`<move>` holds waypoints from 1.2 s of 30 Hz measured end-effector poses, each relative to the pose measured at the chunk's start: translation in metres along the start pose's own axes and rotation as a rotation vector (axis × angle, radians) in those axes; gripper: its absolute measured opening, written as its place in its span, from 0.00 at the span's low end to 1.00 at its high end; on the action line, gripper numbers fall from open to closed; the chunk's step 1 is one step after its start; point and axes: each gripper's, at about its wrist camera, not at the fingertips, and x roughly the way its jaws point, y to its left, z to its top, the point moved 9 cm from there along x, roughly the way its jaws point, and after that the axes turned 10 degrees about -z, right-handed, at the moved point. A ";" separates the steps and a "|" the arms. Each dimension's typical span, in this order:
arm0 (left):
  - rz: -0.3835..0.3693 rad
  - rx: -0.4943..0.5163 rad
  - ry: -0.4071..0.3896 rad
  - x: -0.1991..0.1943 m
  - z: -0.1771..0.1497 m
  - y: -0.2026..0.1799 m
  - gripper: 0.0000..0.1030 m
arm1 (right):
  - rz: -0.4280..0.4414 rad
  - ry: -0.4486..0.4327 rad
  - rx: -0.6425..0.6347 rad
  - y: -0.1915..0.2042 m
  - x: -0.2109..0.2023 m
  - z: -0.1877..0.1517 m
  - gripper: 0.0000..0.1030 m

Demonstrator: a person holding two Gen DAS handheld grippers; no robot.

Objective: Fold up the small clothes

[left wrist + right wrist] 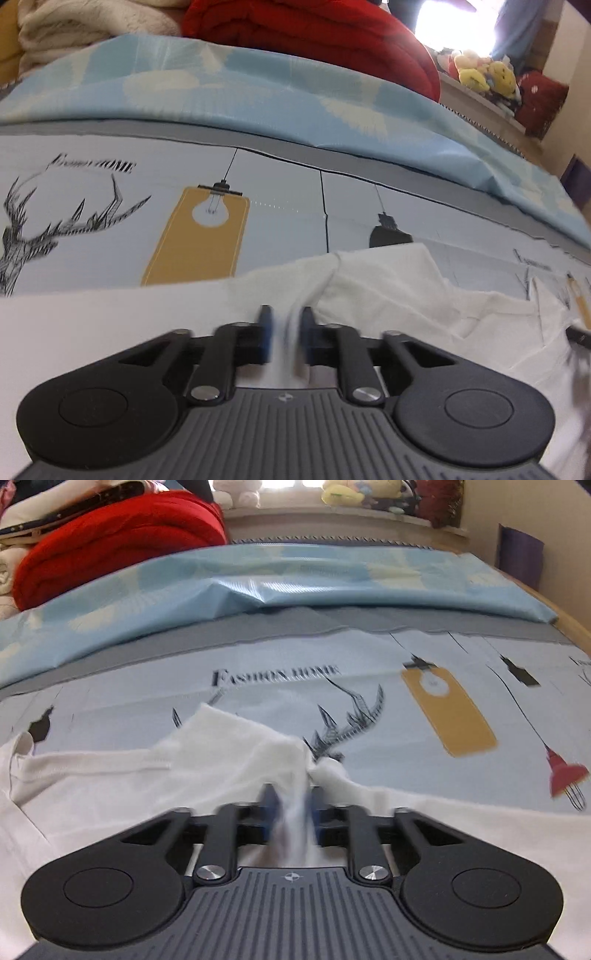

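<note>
A white garment (388, 291) is spread on a bed, over a pale printed bedsheet (280, 206) that serves as the landmark here. The sheet is printed with antlered deer, hanging light bulbs on mustard-yellow tags and the words "FASHION HOME".

In the left wrist view, the left gripper (286, 332) is seen low over the garment, its blue-padded fingers (264, 328) drawn close together, with a raised ridge of white cloth pinched between them. The garment is seen lying rumpled to the right of this gripper, across the near part of the sheet.

In the right wrist view, the right gripper (291, 808) is likewise closed on a gathered fold of the same garment (110, 775), the cloth being pulled up into a peak just beyond its fingers (267, 805). A ribbed hem or sleeve edge is visible to the left, lying flat on the sheet.

Beyond the far edge of the printed sheet, a light blue cover (258, 92) with pale blotches is laid. Behind that, a folded red blanket (314, 33) and a cream fleece (85, 26) are piled. Plush toys (484, 72) are lined up on a windowsill (332, 515) at the very back, under bright light.
</note>
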 end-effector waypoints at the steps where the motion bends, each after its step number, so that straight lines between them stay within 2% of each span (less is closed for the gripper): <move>1: 0.006 -0.001 -0.003 0.003 0.002 0.001 0.02 | 0.001 -0.005 0.005 -0.002 0.004 -0.001 0.06; 4: 0.028 0.004 -0.025 0.008 0.008 0.004 0.02 | -0.003 -0.031 0.017 -0.002 0.007 0.003 0.00; 8: 0.055 0.011 -0.034 0.010 0.015 0.006 0.02 | -0.011 -0.058 -0.006 0.001 0.015 0.011 0.00; 13: 0.008 -0.067 -0.006 0.000 0.021 0.009 0.07 | -0.013 -0.051 -0.019 -0.002 0.017 0.016 0.01; 16: -0.031 -0.079 0.004 -0.019 0.022 0.002 0.07 | 0.014 -0.035 0.051 -0.016 0.002 0.020 0.02; 17: -0.042 -0.076 0.017 -0.026 0.020 -0.001 0.07 | 0.021 -0.040 0.054 -0.020 -0.006 0.021 0.06; 19: -0.069 -0.056 0.033 -0.042 0.013 -0.009 0.07 | 0.037 -0.040 0.045 -0.027 -0.024 0.023 0.06; 22: -0.095 -0.007 0.078 -0.069 -0.006 -0.020 0.07 | 0.112 -0.039 0.058 -0.034 -0.062 0.017 0.06; 24: -0.116 -0.010 0.121 -0.088 -0.023 -0.023 0.07 | 0.160 -0.017 0.044 -0.035 -0.085 0.004 0.08; 26: -0.127 -0.025 0.175 -0.109 -0.046 -0.024 0.07 | 0.179 0.048 0.014 -0.035 -0.103 -0.020 0.13; 28: -0.144 -0.036 0.230 -0.131 -0.072 -0.025 0.07 | 0.183 0.115 -0.012 -0.038 -0.120 -0.052 0.14; 31: -0.133 -0.039 0.304 -0.163 -0.118 -0.023 0.07 | 0.138 0.237 -0.029 -0.048 -0.140 -0.105 0.14; 36: -0.113 -0.093 0.420 -0.206 -0.207 -0.004 0.07 | 0.021 0.365 0.046 -0.084 -0.176 -0.178 0.14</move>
